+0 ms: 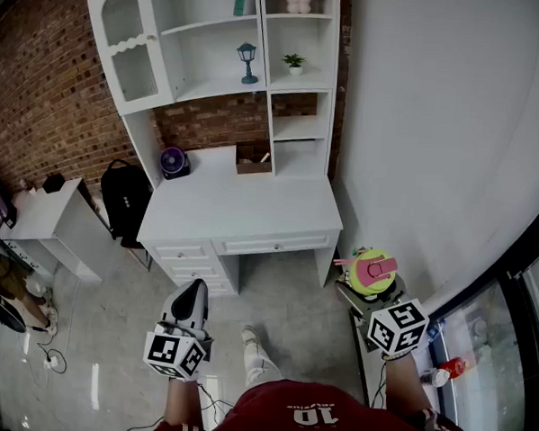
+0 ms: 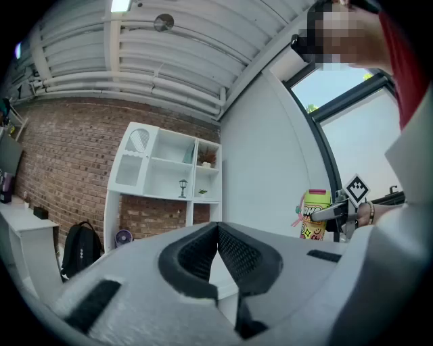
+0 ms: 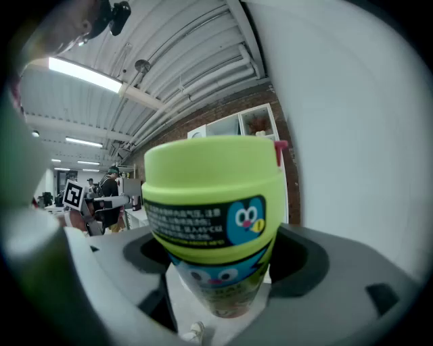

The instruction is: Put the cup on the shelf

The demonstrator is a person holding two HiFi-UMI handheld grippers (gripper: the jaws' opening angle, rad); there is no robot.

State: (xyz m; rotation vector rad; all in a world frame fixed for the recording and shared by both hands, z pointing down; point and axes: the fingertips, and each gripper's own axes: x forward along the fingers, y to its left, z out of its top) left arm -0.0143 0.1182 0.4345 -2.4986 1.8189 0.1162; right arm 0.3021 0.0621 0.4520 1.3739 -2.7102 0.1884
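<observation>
The cup (image 1: 370,268) is lime green with a pink lid and straw; it stands upright between the jaws of my right gripper (image 1: 375,284), low at the right. In the right gripper view the cup (image 3: 213,223) fills the middle, gripped at its narrow lower body by my right gripper (image 3: 220,274), its base in the air. The white shelf unit (image 1: 290,85) stands on the white desk (image 1: 243,204) far ahead. My left gripper (image 1: 191,293) hangs over the floor, shut and empty; its pads meet at the tip (image 2: 218,228). From the left gripper view the cup (image 2: 315,215) shows at right.
On the shelves are a small blue lamp (image 1: 248,63) and a potted plant (image 1: 295,65). A purple fan (image 1: 173,162) and a brown box (image 1: 253,160) sit on the desk. A black backpack (image 1: 124,198) leans left of it. A small stand (image 1: 358,305) is under the cup.
</observation>
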